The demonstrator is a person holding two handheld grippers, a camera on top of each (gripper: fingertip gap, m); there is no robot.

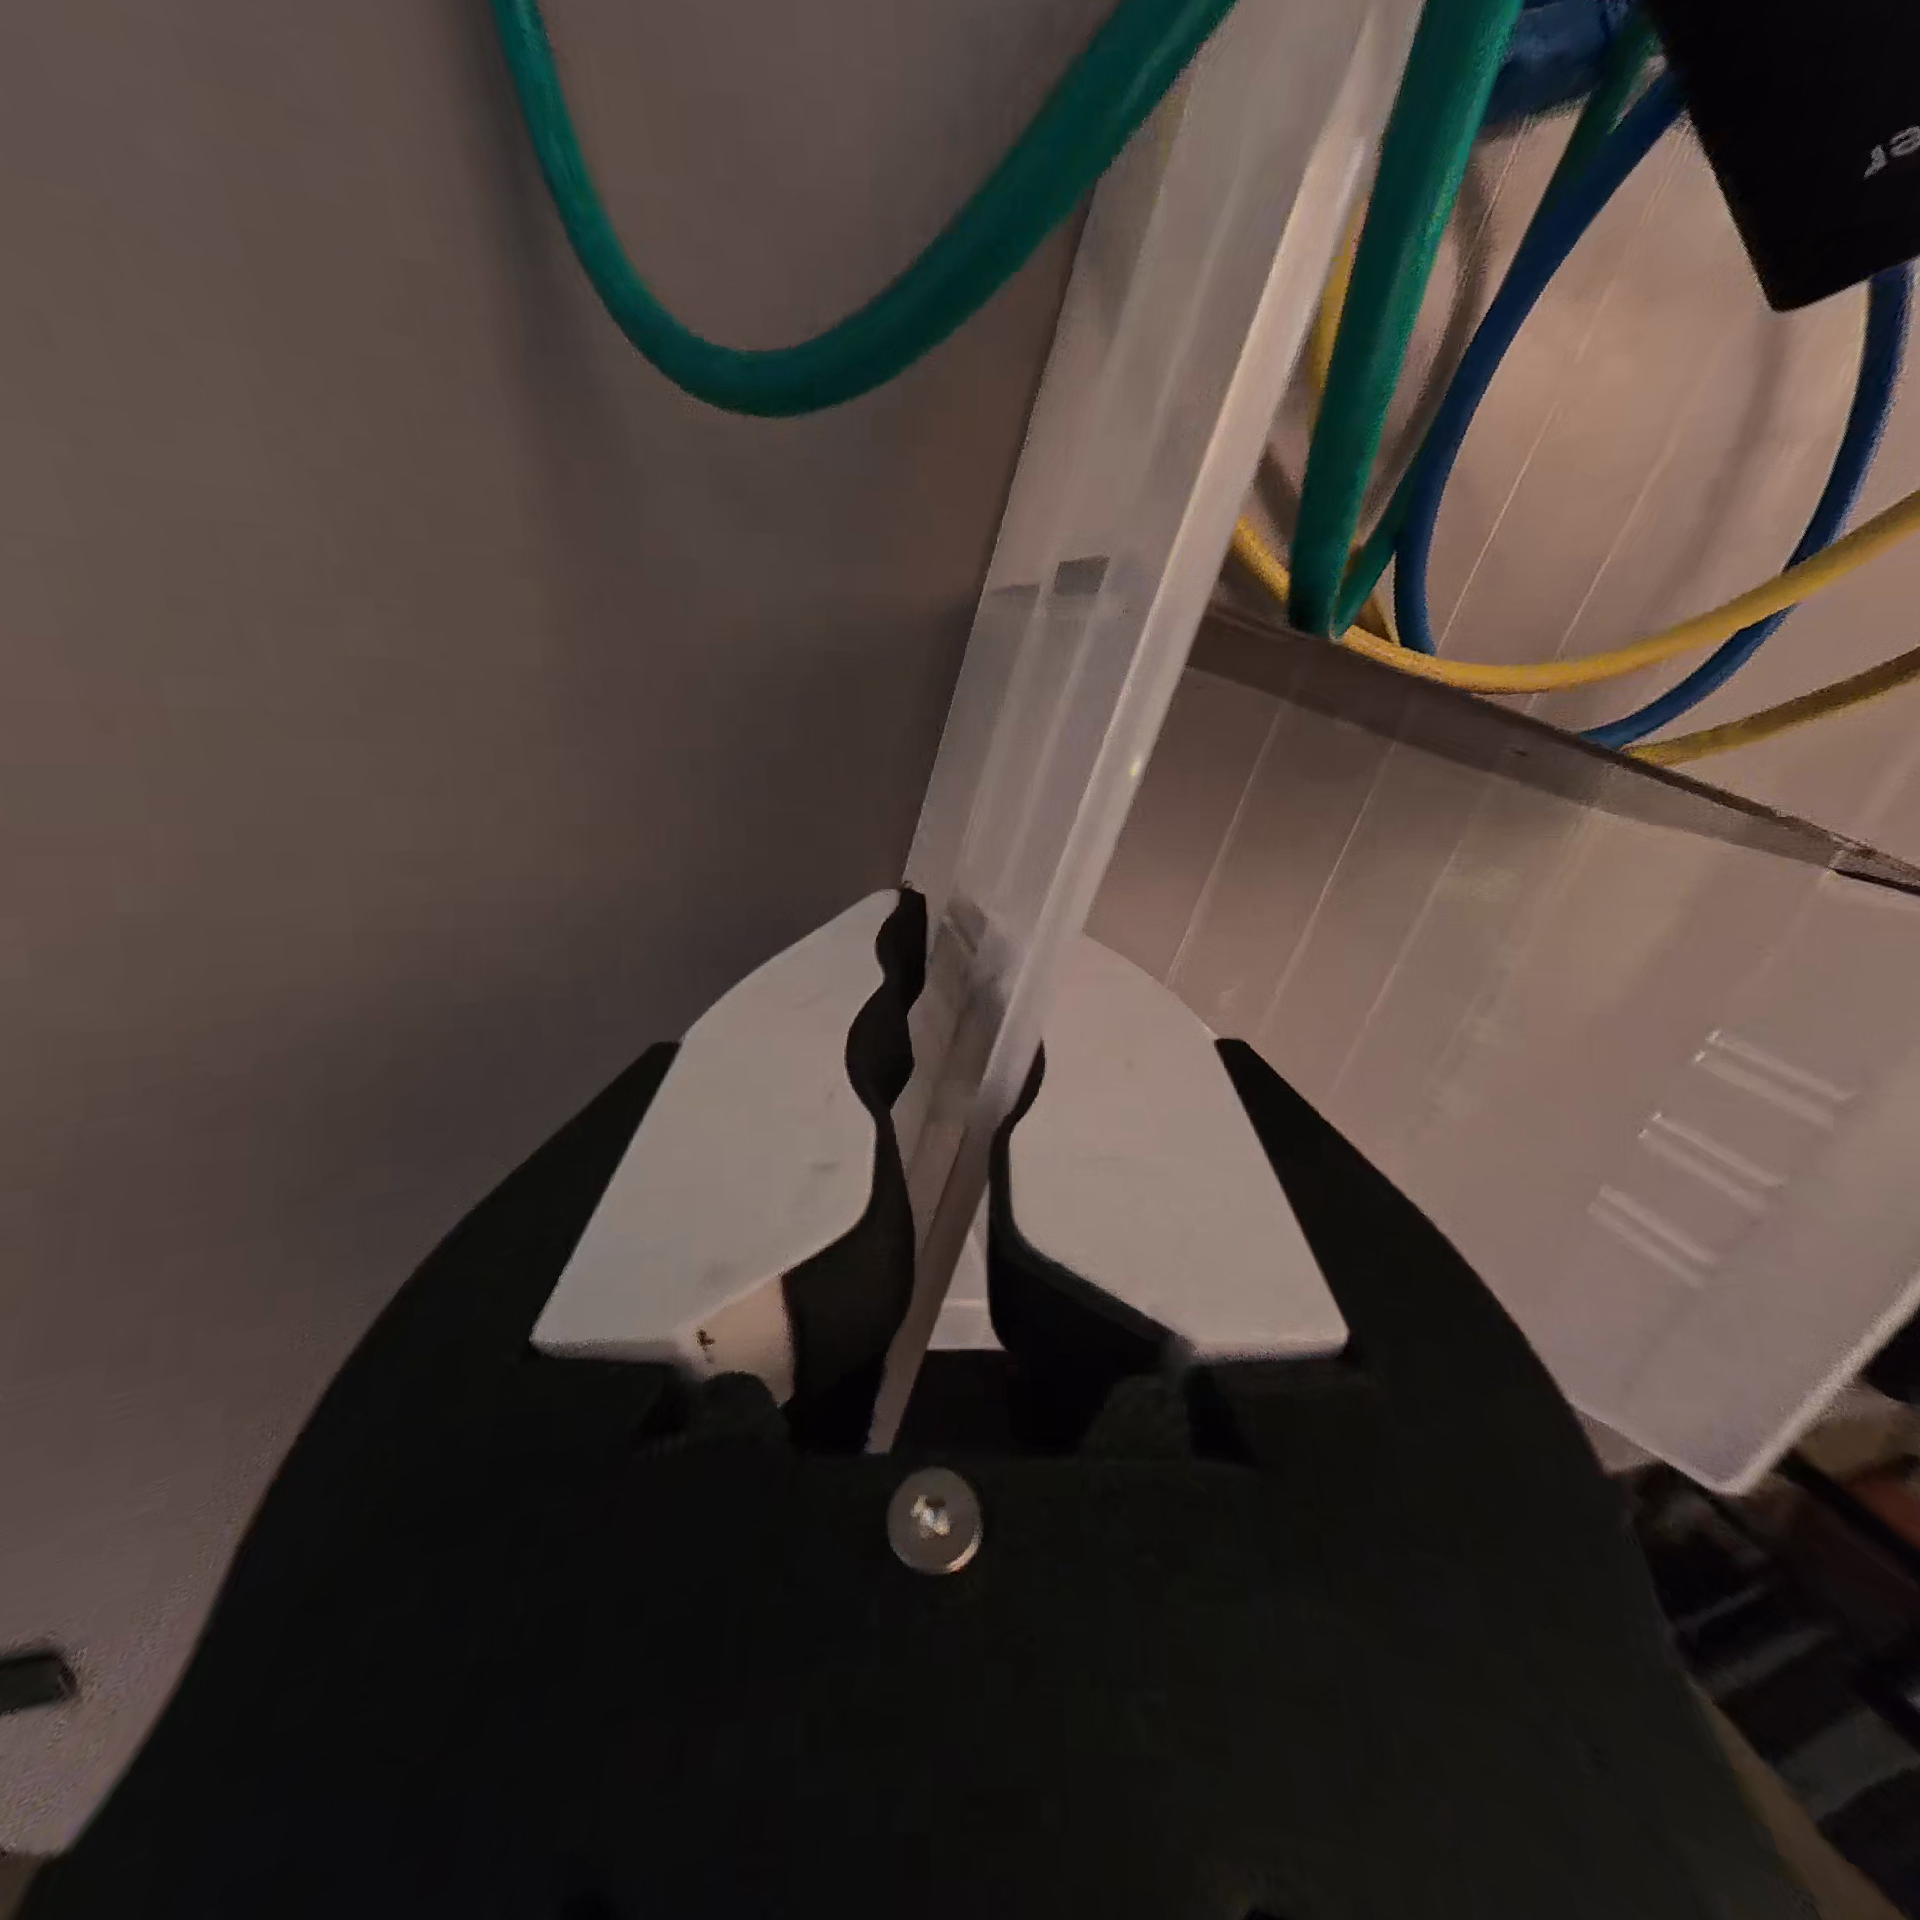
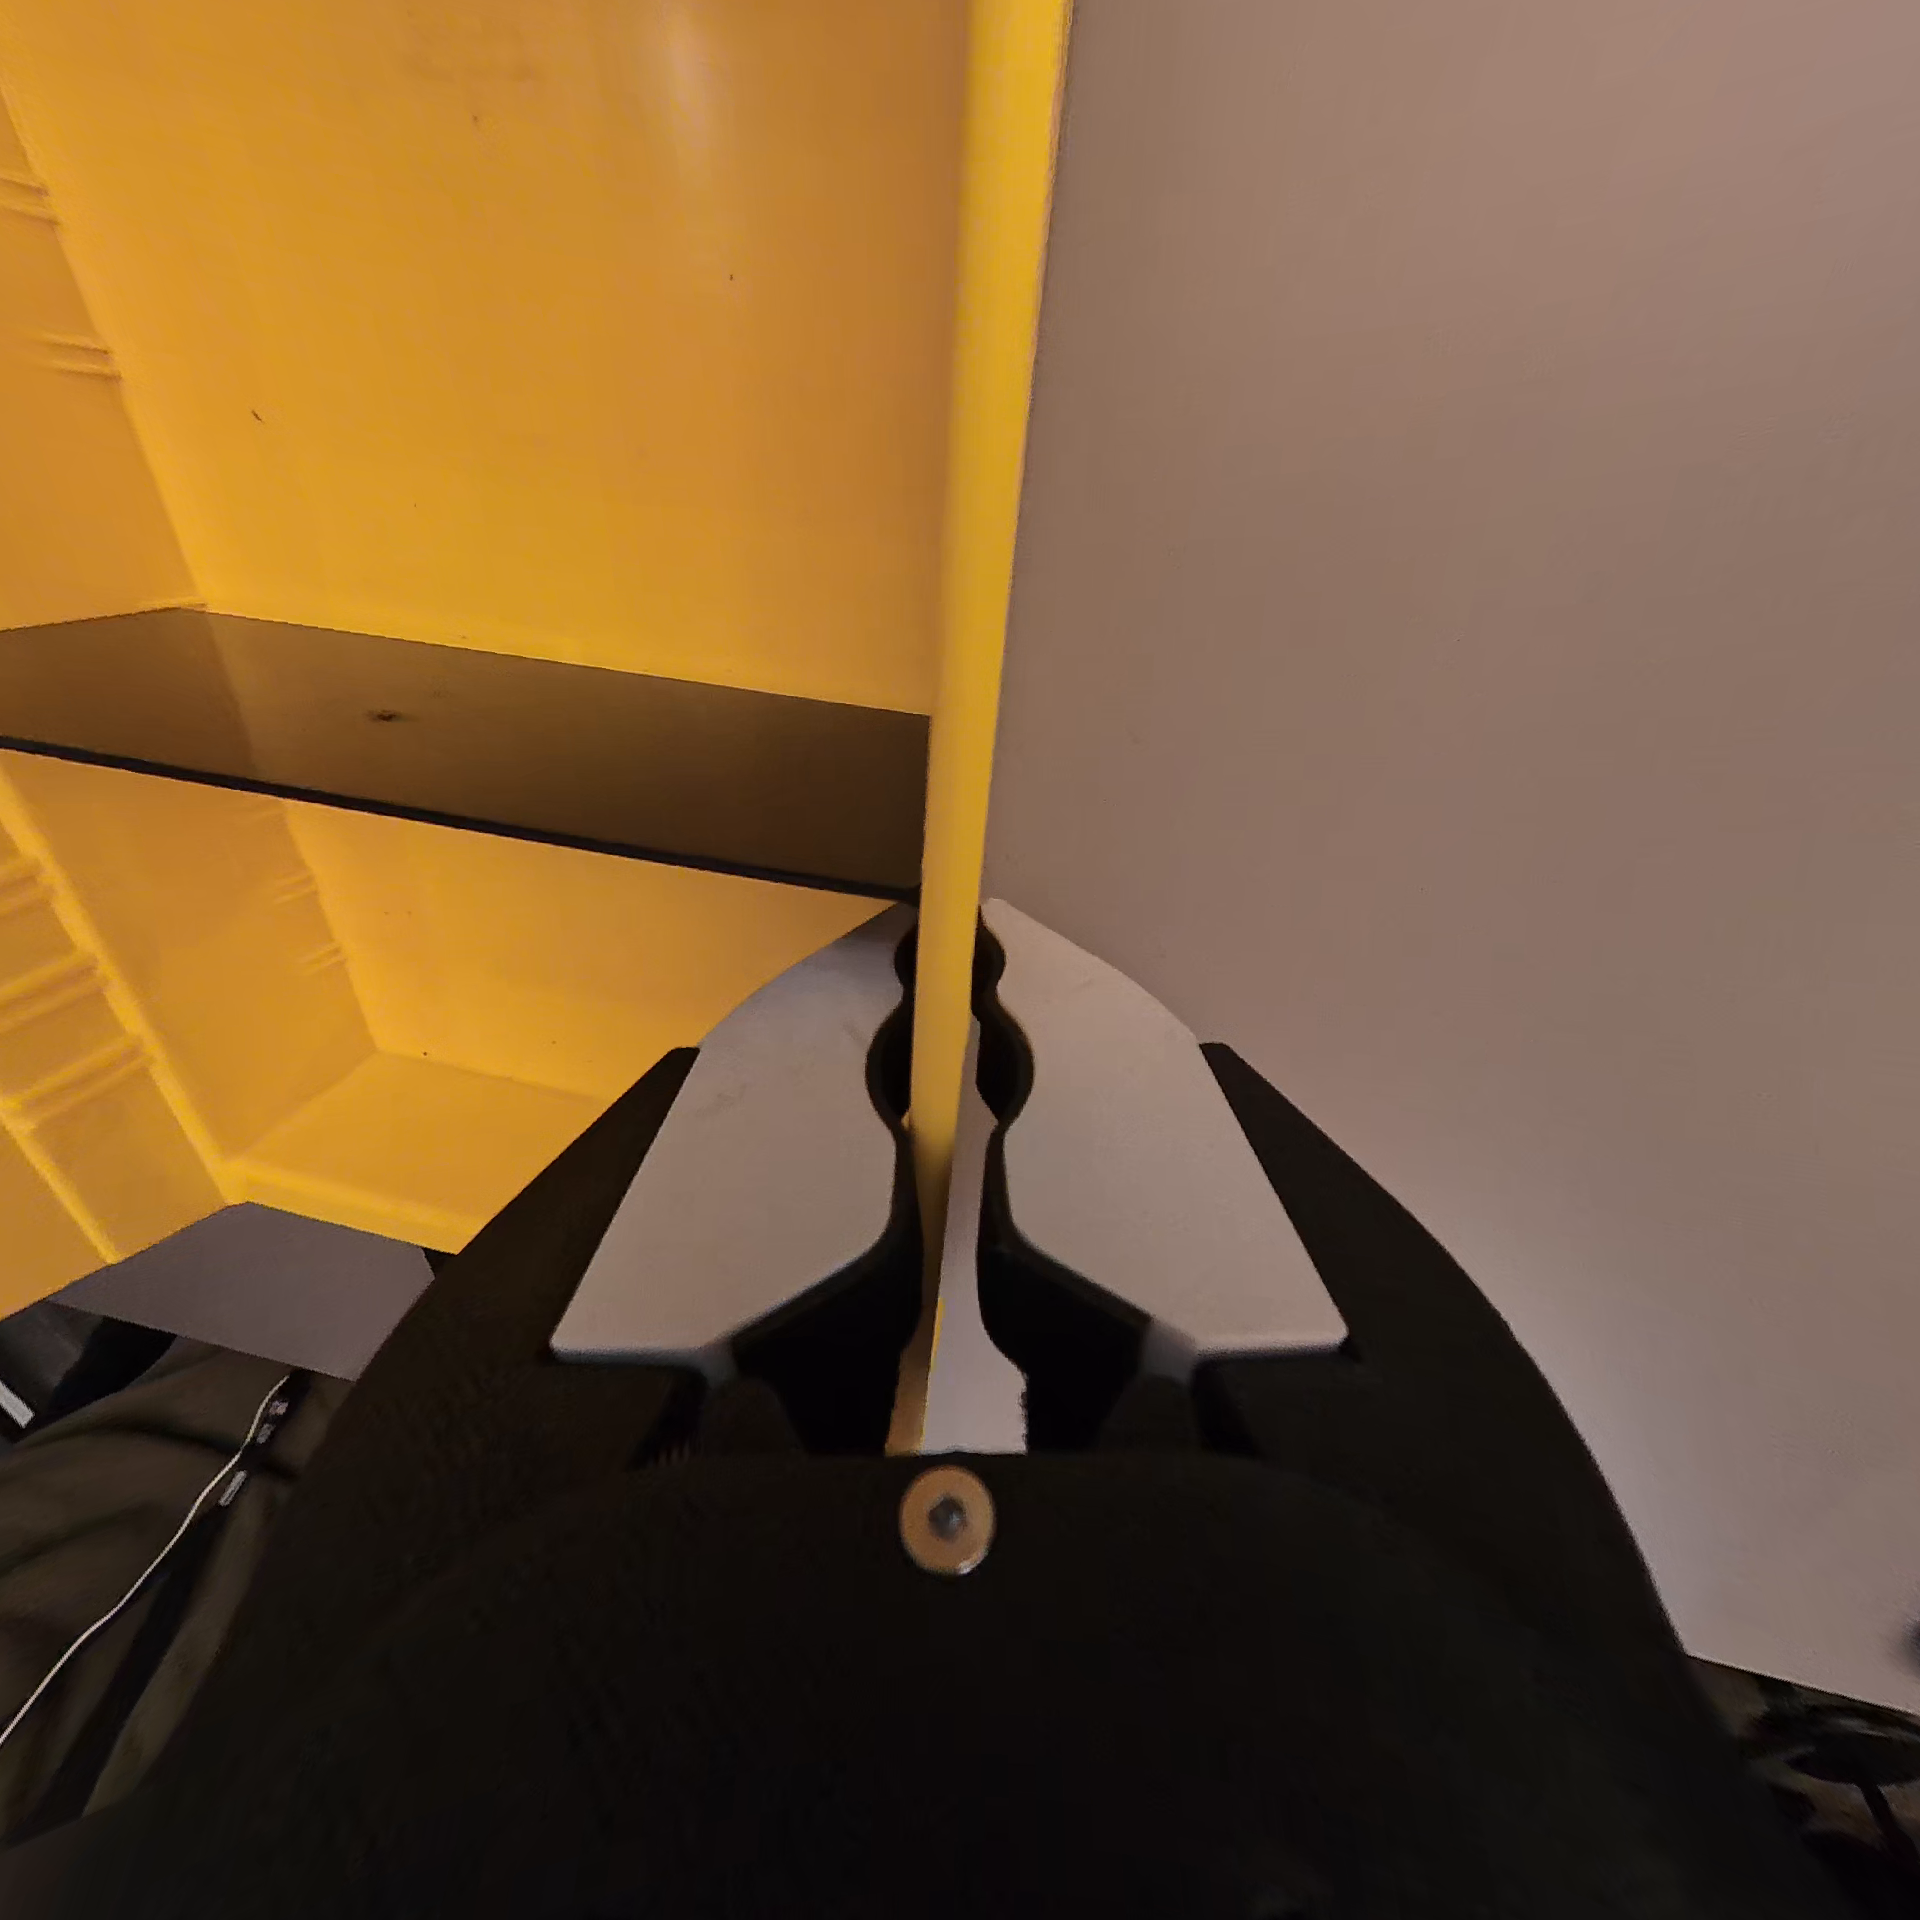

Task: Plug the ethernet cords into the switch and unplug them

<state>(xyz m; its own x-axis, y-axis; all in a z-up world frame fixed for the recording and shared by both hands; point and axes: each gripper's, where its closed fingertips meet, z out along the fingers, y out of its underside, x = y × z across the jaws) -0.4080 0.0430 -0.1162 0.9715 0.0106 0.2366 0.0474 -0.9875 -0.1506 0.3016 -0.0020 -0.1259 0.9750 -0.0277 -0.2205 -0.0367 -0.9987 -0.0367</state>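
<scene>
In the left wrist view my left gripper (image 1: pixel 961 997) is shut on the rim of a clear plastic bin (image 1: pixel 1132 582). The bin holds green cords (image 1: pixel 1371 343), blue cords (image 1: pixel 1455 488) and yellow cords (image 1: pixel 1621 665). One green cord (image 1: pixel 727 353) loops out over the bin's wall onto the white table. A black box (image 1: pixel 1808 135), maybe the switch, shows at the top right corner. In the right wrist view my right gripper (image 2: pixel 951 987) is shut on the rim of a yellow plastic bin (image 2: pixel 987 520).
A black flat divider (image 2: pixel 468 727) crosses the inside of the yellow bin. The white table surface (image 2: pixel 1455 623) lies to the right of the yellow bin and left of the clear bin (image 1: pixel 416 727). Dark cloth and a thin white wire (image 2: pixel 135 1579) lie at lower left. The tips of one gripper are about 70 cm away from the tips of the other.
</scene>
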